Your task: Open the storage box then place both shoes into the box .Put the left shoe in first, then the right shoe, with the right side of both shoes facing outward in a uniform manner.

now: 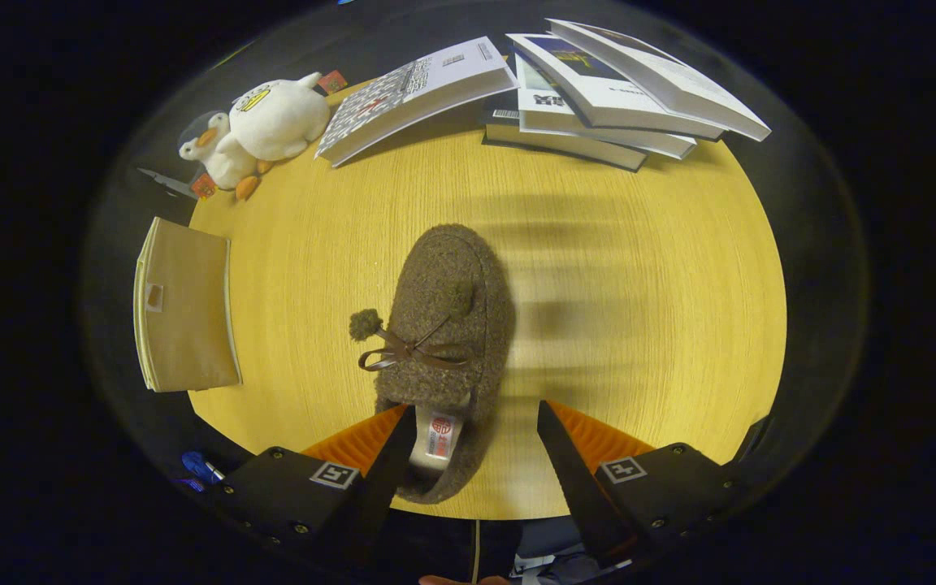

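Plush duck (261, 130) and stacked books (598, 89) on round wooden table (639, 284)

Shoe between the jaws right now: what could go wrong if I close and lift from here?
1. The gripper is open and the brown shoe sits off-centre, its heel against one finger; closing may catch only the soft heel rim, so it could droop or slip.
2. The loose bow and pompom could snag.
3. The tan storage box looks shut, so carrying the shoe over may be premature.

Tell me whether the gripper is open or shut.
Open: the gripper has its fingers spread apart, with the slipper's heel between them, unclamped.
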Available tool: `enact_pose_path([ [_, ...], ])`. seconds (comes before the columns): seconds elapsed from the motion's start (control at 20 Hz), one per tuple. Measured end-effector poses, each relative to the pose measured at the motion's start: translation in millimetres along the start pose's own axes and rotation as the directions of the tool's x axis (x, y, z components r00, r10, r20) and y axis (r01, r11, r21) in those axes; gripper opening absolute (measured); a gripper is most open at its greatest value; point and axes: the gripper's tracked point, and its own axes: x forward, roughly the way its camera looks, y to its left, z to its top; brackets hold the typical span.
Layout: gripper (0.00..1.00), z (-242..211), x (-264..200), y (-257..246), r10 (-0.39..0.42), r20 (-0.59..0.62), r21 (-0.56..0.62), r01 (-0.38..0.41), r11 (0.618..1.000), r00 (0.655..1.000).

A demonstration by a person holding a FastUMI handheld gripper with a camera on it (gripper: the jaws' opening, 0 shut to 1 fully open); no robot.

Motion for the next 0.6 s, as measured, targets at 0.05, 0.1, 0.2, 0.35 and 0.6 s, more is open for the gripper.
enact_pose_path([
  [0.05, 0.92, 1, 7, -2, -0.007, -0.01, -0.001, 0.007, 1.0, 1.0],
  [0.1, 0.92, 3, 13, -4, -0.015, -0.016, -0.003, 0.015, 1.0, 1.0],
  [0.2, 0.86, 0, 20, -4, -0.021, -0.041, -0.006, 0.02, 1.0, 0.999],
  [0.35, 0.51, -1, 32, -8, -0.037, -0.051, -0.016, 0.036, 0.999, 0.998],
  [0.6, 0.07, 1, 25, -4, 0.008, -0.033, -0.003, -0.008, 1.0, 0.999],
])
